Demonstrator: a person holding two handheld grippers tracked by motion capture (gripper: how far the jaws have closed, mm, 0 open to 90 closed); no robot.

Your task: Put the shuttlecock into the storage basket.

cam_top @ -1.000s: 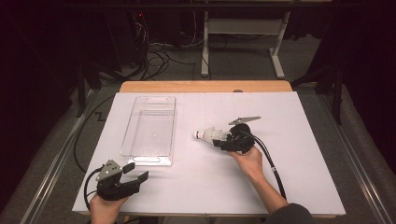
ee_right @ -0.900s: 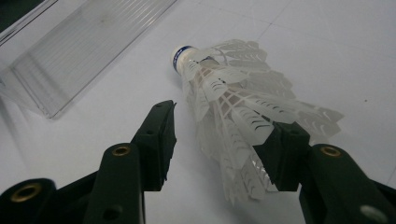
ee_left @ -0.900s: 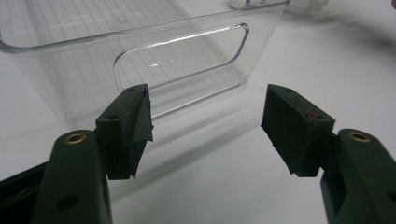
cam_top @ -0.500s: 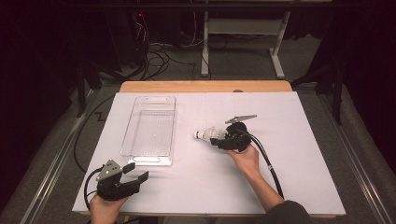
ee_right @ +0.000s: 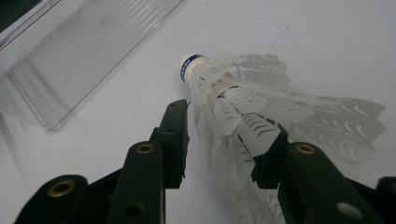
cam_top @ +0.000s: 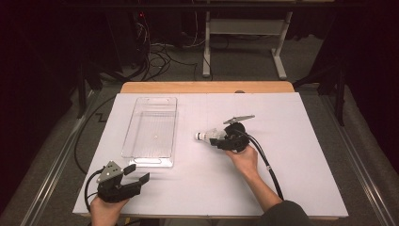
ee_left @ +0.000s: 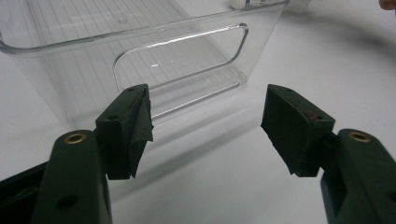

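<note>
High view gives the layout, biggest thing first: the white table (cam_top: 291, 179) carries a clear plastic bin (cam_top: 151, 131) left of centre, empty as far as I can see, with its long side running away from the person. To the bin's right, well apart from it, a white shuttlecock (cam_top: 207, 136) lies on its side, cork toward the bin, with the right gripper (cam_top: 220, 140) reaching in over its skirt. Down at the near left corner the left gripper (cam_top: 136, 173) rests with its jaws spread wide on nothing, just short of the bin's near end; the left gripper view shows the bin's handle cut-out (ee_left: 180, 70) ahead of the bare pads. In the right gripper view the feather skirt (ee_right: 247, 121) sits between the right jaws, which have just been closing, narrowed to about half; one pad looks to be against the feathers, the other I judge not quite seated. Doing this well probably means a gentle squeeze low on the skirt near the cork (ee_right: 187, 65), since the vanes will crush and slip; close until both pads bear evenly, then lift straight up before carrying it over the bin's wall
</note>
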